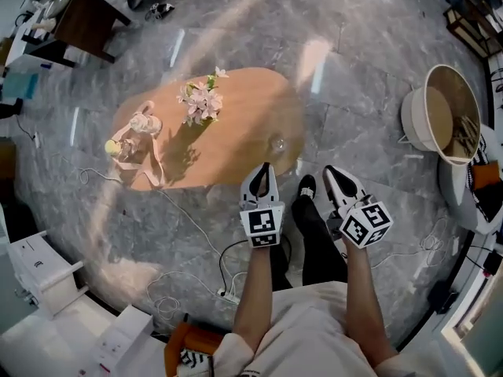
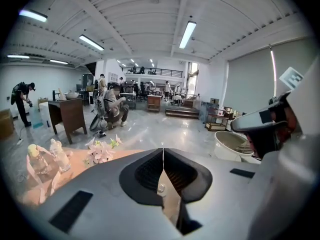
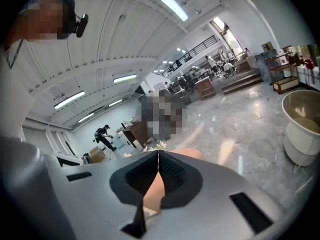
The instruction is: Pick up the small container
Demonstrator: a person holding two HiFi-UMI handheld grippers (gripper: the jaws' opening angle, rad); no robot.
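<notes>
Left tongs (image 1: pixel 264 166) and right tongs (image 1: pixel 329 170), closed empty, hang near the small container (image 1: pixel 277 144).

The hall is brightly and evenly lit from above by ceiling strip lights (image 2: pixel 187 34), which are mirrored as pale streaks of glare on the polished floor (image 1: pixel 314 57). A soft shadow is cast by the flowers (image 1: pixel 203 100) across the table (image 1: pixel 251 116). All views are bent by fisheye distortion, with blackened corners and softened edges.

Polished grey marble floor (image 1: pixel 369 93), oval wooden tabletop (image 1: pixel 251 116) set at its middle, dark desk (image 1: pixel 82 18) placed beyond the tabletop's far-left end, white ceiling (image 2: pixel 140 14) lit by strip lights (image 2: pixel 187 34)
</notes>
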